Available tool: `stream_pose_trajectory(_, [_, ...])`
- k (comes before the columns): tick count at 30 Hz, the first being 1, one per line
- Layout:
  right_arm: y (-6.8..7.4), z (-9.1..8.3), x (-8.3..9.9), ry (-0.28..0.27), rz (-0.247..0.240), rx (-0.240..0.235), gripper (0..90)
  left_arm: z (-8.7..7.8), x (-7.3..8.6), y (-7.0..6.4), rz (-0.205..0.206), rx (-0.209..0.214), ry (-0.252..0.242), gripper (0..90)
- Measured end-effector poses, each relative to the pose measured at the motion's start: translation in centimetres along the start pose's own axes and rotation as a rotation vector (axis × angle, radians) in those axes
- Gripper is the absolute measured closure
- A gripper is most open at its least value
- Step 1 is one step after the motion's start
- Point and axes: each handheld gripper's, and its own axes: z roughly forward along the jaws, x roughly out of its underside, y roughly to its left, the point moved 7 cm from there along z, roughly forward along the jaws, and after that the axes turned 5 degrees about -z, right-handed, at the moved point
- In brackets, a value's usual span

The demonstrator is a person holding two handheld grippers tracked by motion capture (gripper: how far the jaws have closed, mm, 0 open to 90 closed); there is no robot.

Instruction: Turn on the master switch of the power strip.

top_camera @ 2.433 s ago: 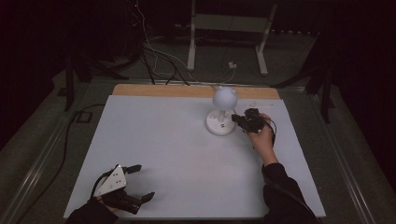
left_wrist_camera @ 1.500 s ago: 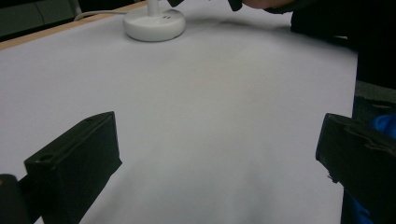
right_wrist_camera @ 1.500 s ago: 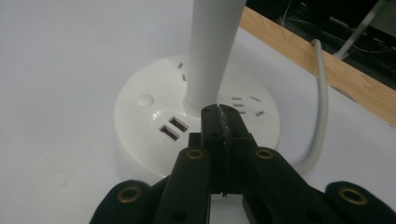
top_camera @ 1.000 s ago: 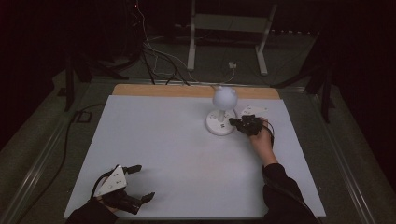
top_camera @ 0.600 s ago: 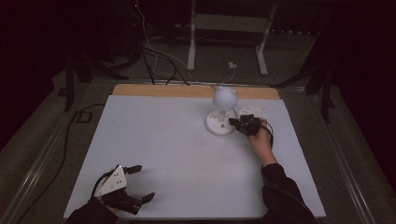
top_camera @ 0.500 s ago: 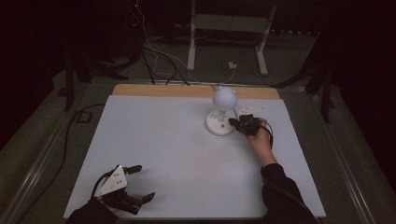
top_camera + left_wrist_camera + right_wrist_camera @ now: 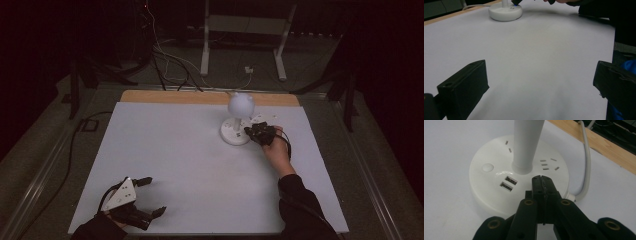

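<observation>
- the work in hand looks like pressing a control on the white desk lamp with a round plastic base [image 7: 235, 133], which stands on the white table top [image 7: 200, 165] toward its far right, just in front of the bare wooden strip [image 7: 165, 96] at the far edge.
- the right gripper [image 7: 541, 178] has its two black jaws pressed flat together with nothing between them, and its tip rests on or hangs just over the top of the base, right beside the white upright stem [image 7: 525, 147] and next to the two usb sockets [image 7: 508, 183].
- the small round button [image 7: 487, 167] sits apart from the tip, across the usb sockets; if that is the target, the next move calls for a short shift sideways and a light downward push with the closed tip.
- the left gripper [image 7: 145, 197] lies idle at the near left corner, jaws spread wide and empty, well apart from the lamp.
- hard to tell: whether the tip truly touches the base; the globe-shaped lamp head [image 7: 241, 104] is cut off in both gripper views; the white cable [image 7: 587, 162] runs out of frame; the room behind is too dark to read.
</observation>
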Motion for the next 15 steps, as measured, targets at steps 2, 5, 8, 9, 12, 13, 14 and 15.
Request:
stream_pose_trajectory(2, [0.01, 0.0, 0.03, 0.003, 0.018, -0.004, 90.0, -0.01, 0.02, 0.0, -0.001, -0.001, 0.001, 0.2])
stream_pose_trajectory(5, [-0.03, 0.09, 0.05, 0.008, 0.015, -0.002, 90.0, 0.01, 0.04, 0.04, -0.003, 0.0, 0.0, 0.2])
stream_pose_trajectory(8, [-0.03, 0.09, 0.09, 0.005, 0.02, -0.002, 90.0, 0.04, 0.06, 0.02, -0.003, 0.0, 0.002, 0.2])
stream_pose_trajectory(9, [-0.04, 0.08, 0.07, 0.007, 0.022, -0.003, 90.0, 0.05, 0.06, 0.02, -0.003, 0.0, 0.002, 0.2])
stream_pose_trajectory(12, [-0.02, 0.08, -0.01, 0.014, 0.018, 0.0, 90.0, 0.03, 0.05, 0.01, -0.002, -0.001, 0.002, 0.2])
stream_pose_trajectory(13, [0.02, 0.08, -0.01, 0.014, 0.012, 0.005, 90.0, 0.02, 0.05, 0.01, -0.002, -0.001, 0.002, 0.2])
stream_pose_trajectory(14, [0.02, 0.07, 0.01, 0.011, 0.011, 0.005, 90.0, 0.02, 0.05, 0.02, -0.001, -0.001, 0.002, 0.2])
stream_pose_trajectory(15, [0.02, 0.06, 0.02, 0.011, 0.011, 0.006, 90.0, 0.02, 0.05, 0.02, -0.001, -0.001, 0.002, 0.2])
